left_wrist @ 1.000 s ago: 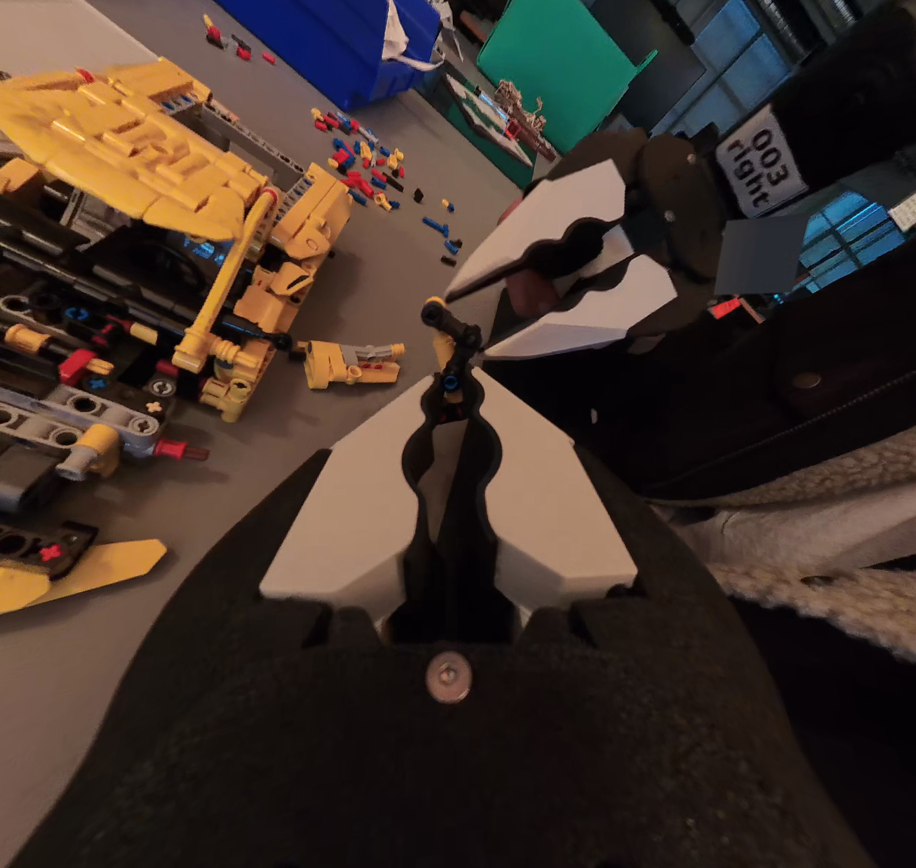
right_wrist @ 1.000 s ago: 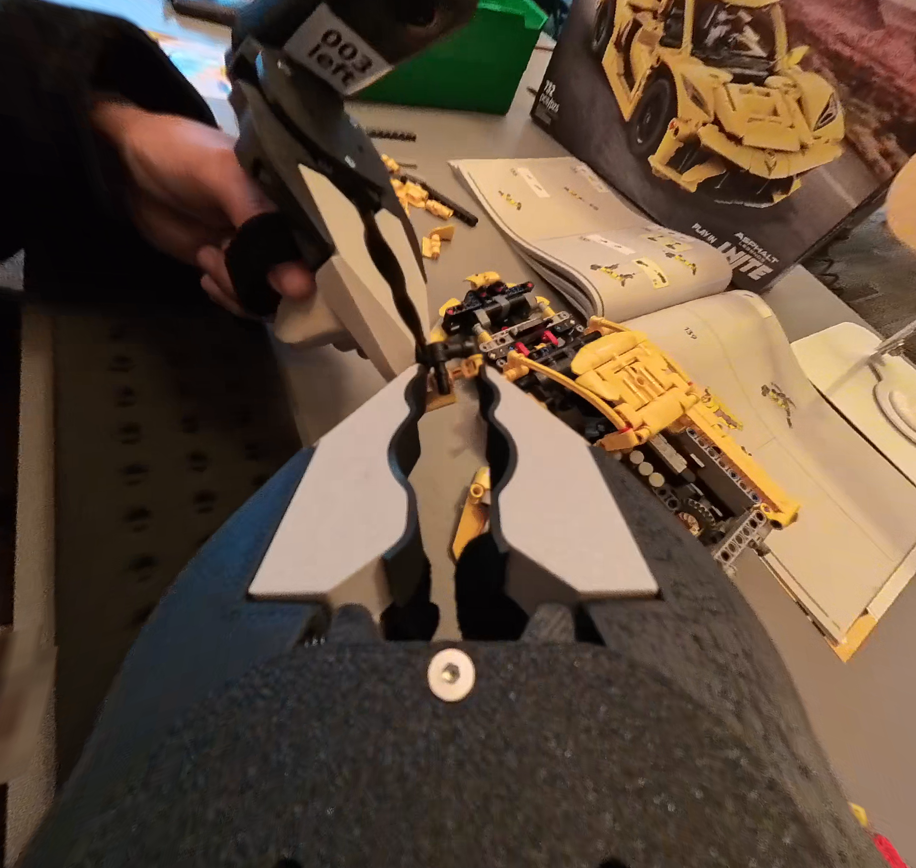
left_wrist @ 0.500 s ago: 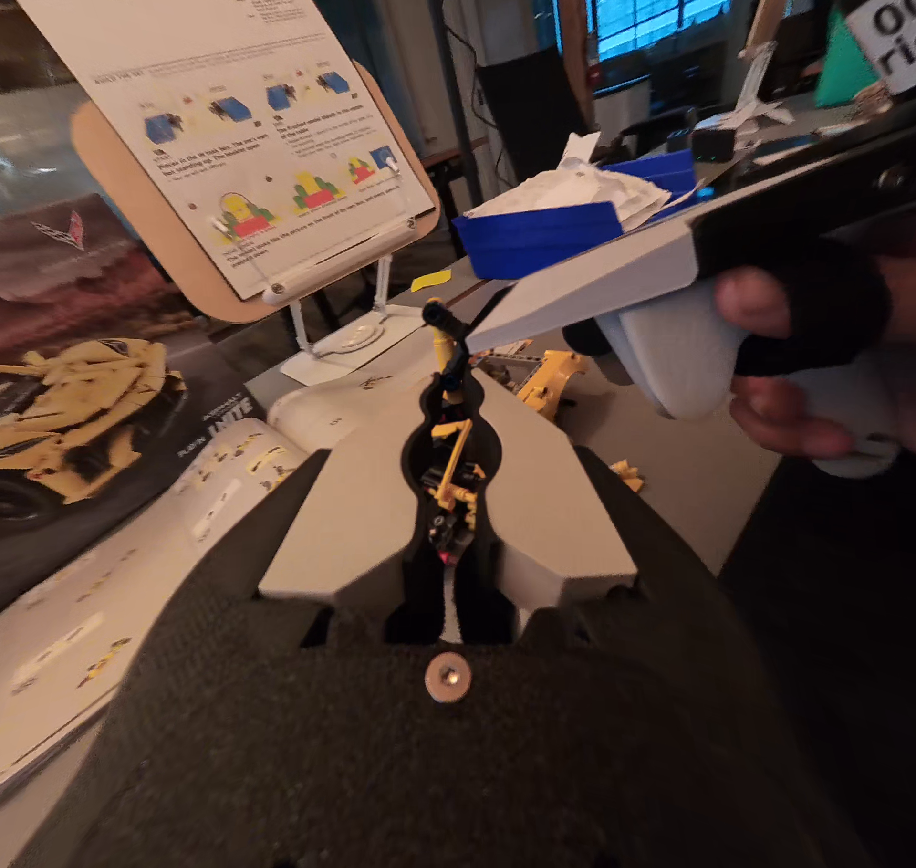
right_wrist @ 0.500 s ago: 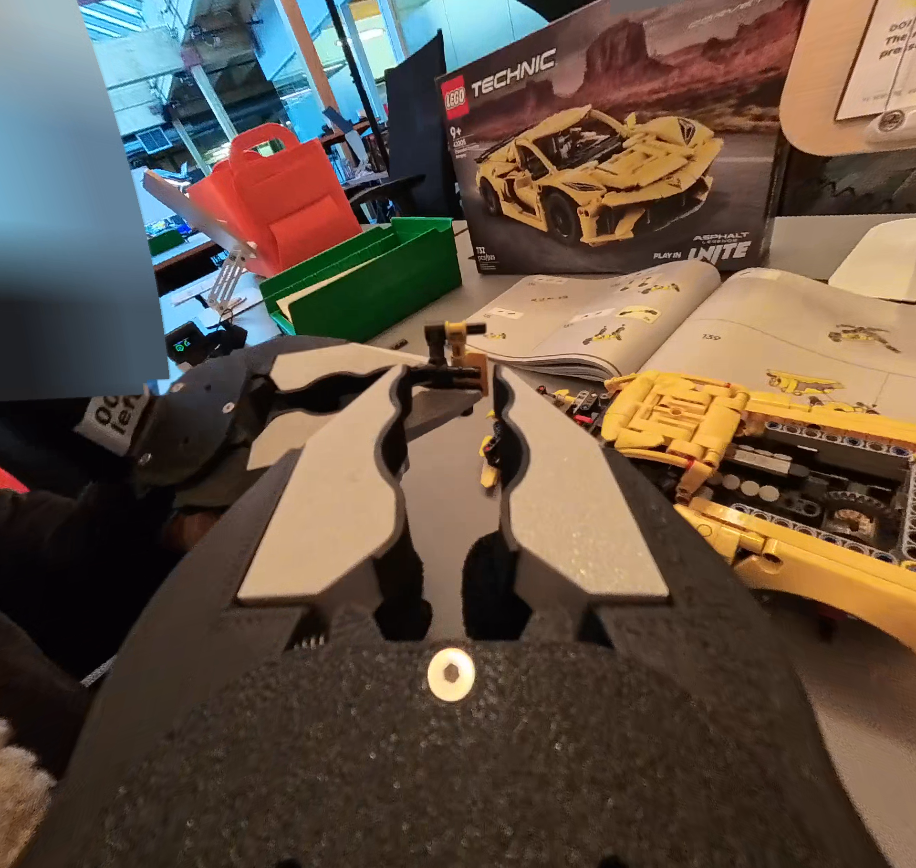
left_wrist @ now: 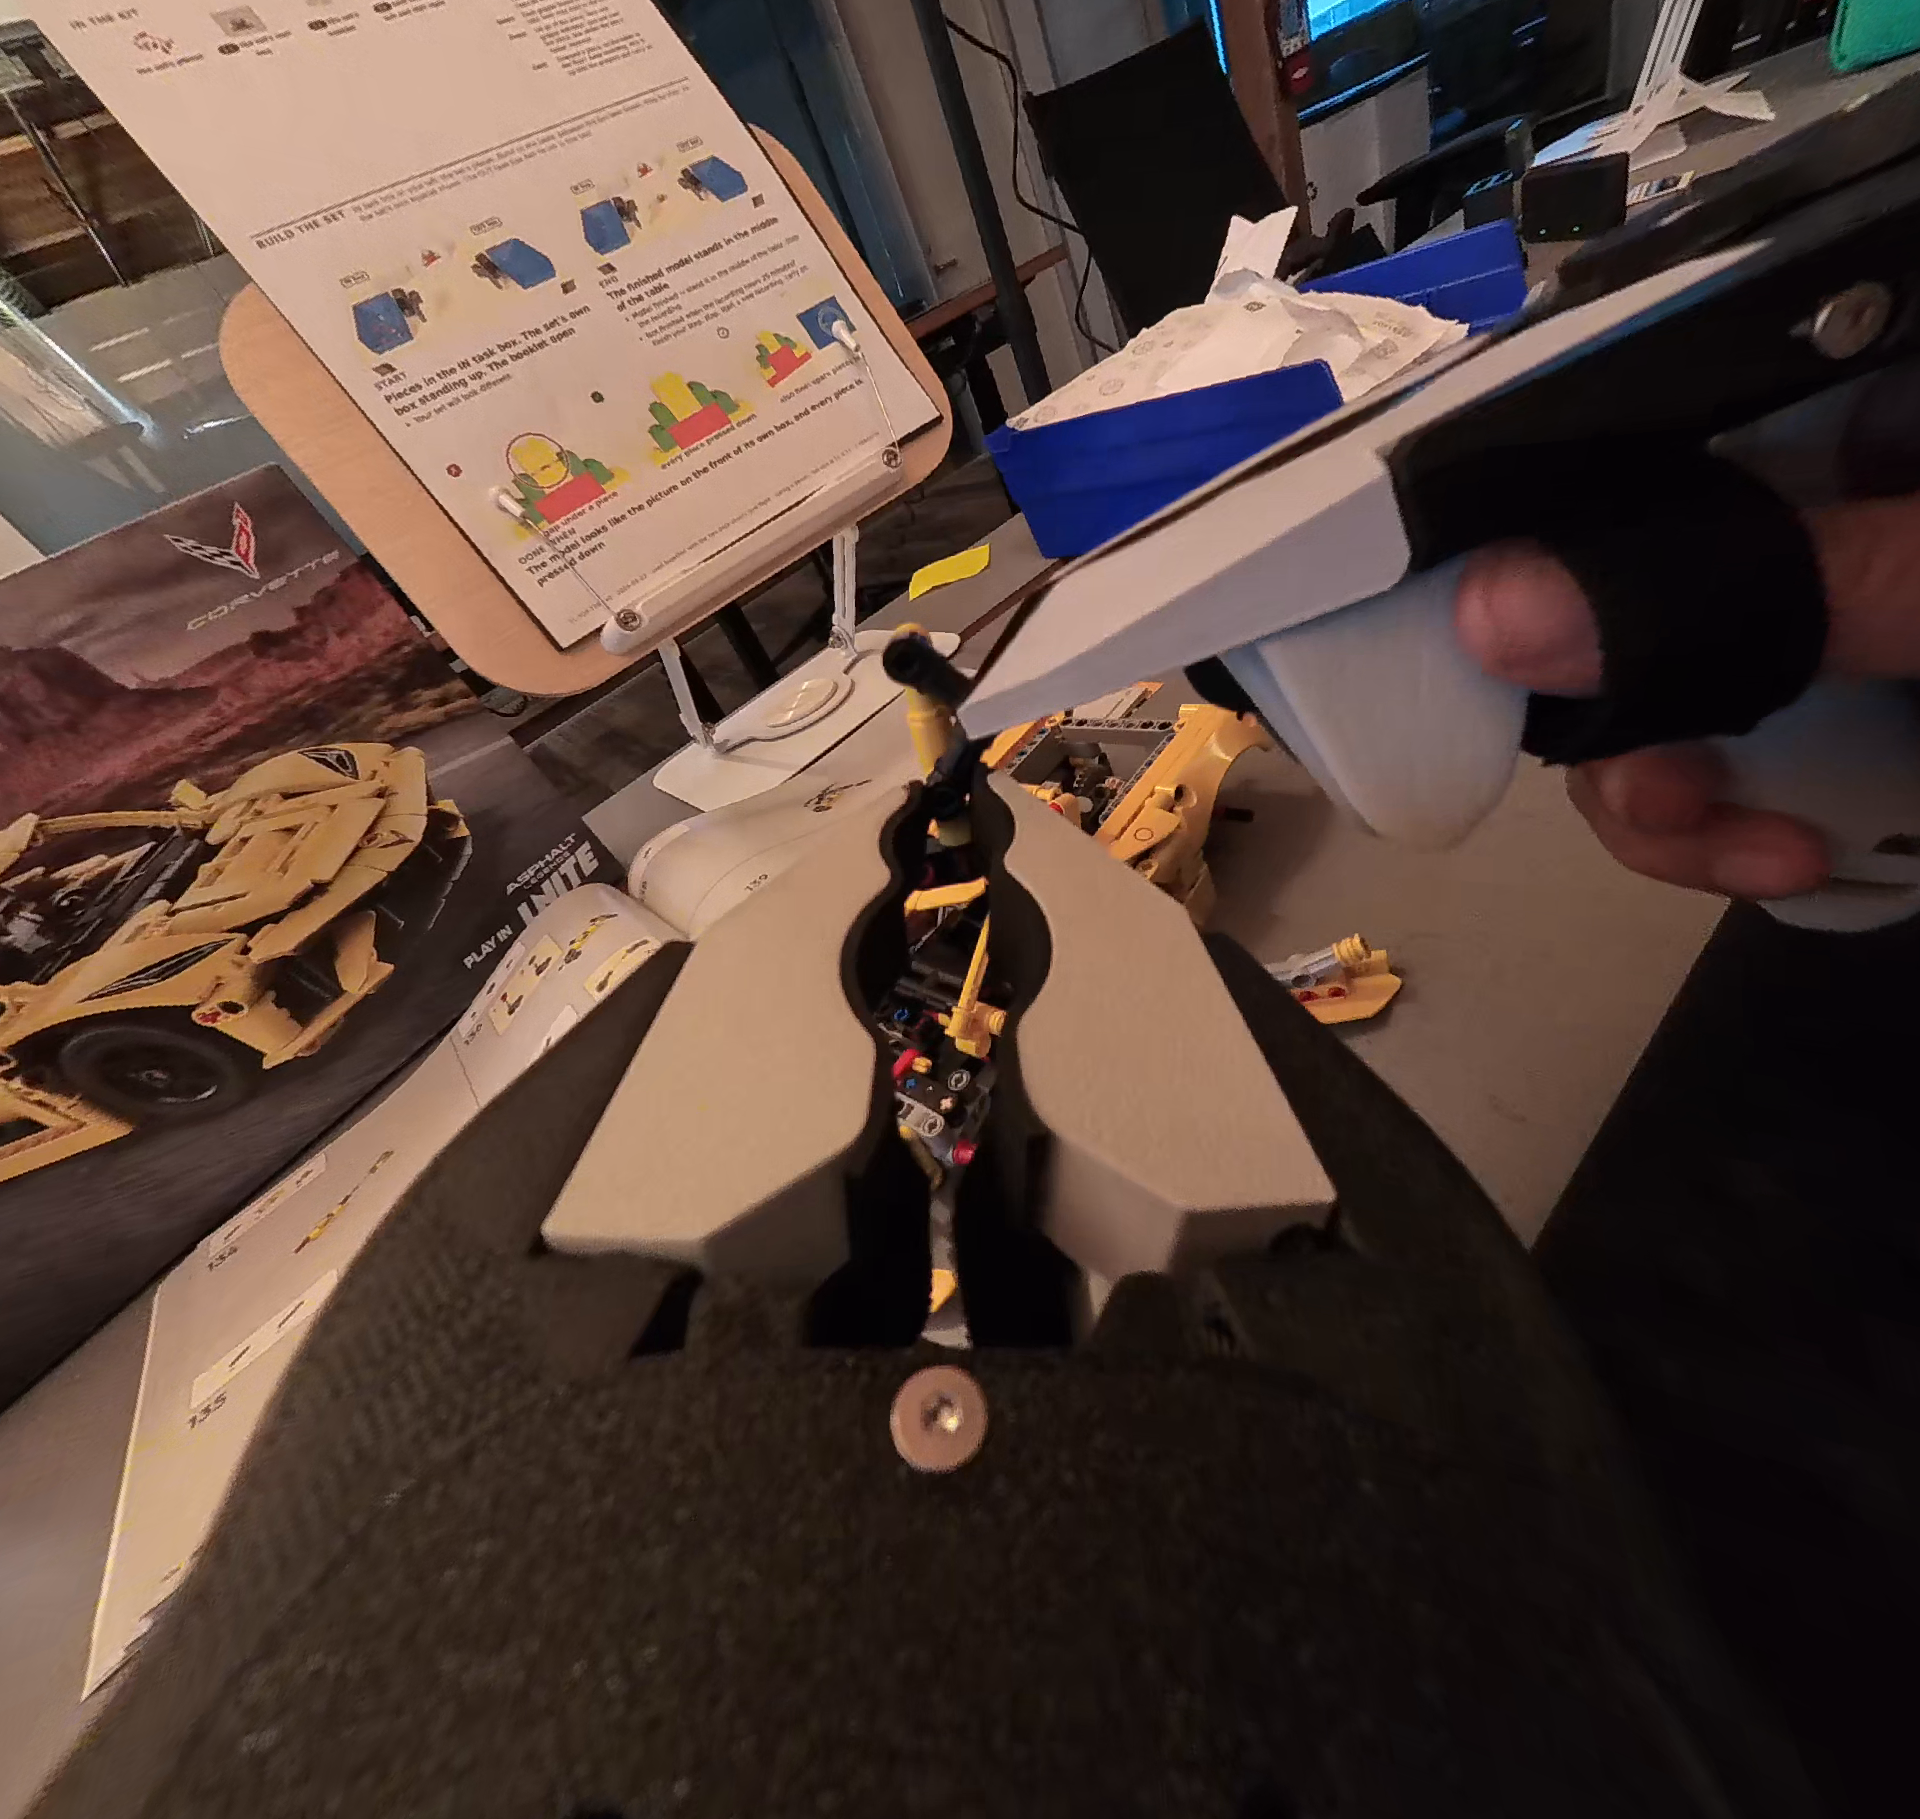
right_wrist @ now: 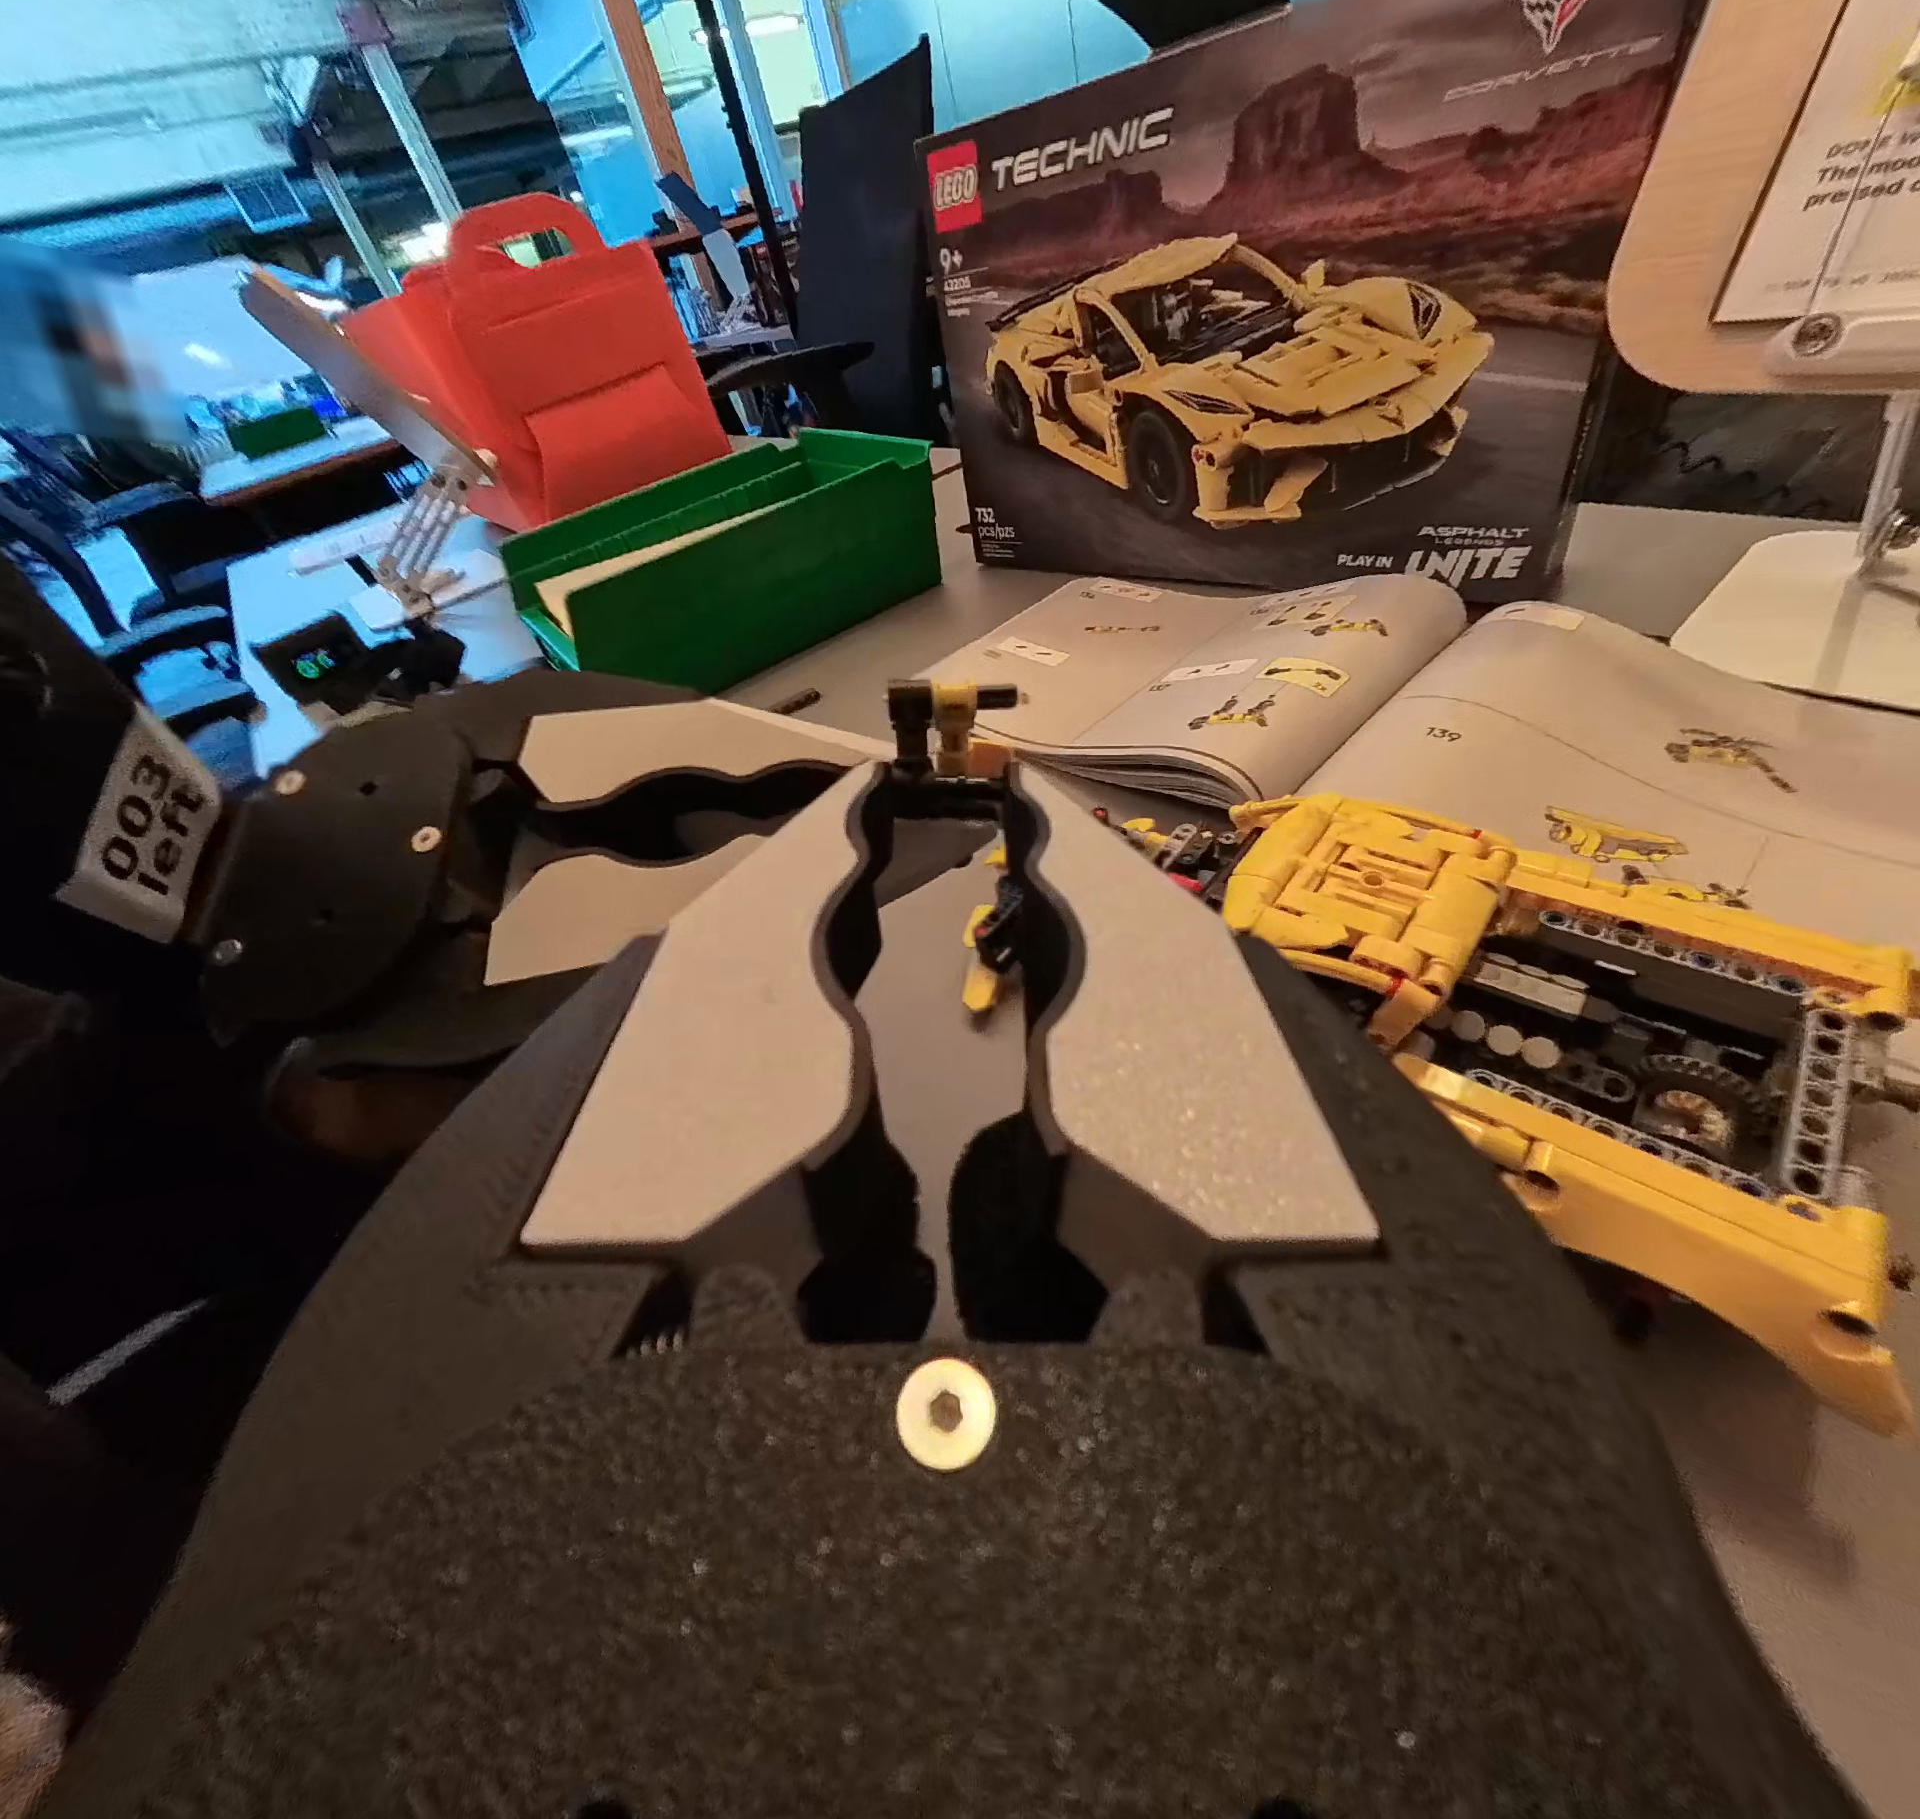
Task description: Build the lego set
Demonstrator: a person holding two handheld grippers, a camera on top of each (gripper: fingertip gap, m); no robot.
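While both our left tool point(left_wrist: 951, 793) and right tool point(right_wrist: 940, 782) pinch one small black-and-yellow piece point(right_wrist: 940, 715), the blue bin point(left_wrist: 1164, 460) holds crumpled paper point(left_wrist: 1247, 335) and the green bin point(right_wrist: 727, 564) white sheets.

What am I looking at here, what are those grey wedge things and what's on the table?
There is no robot: a person holds a hand-held gripper in each hand, and each carries a camera looking along its two grey fingers. The left hand-held gripper is shut on a small black and yellow lego piece. The right hand-held gripper comes in from the side and meets the same piece, but whether it is clamping it is unclear. On the grey table lie a half-built yellow car, an open instruction booklet, the set's box, a green bin and a blue bin.
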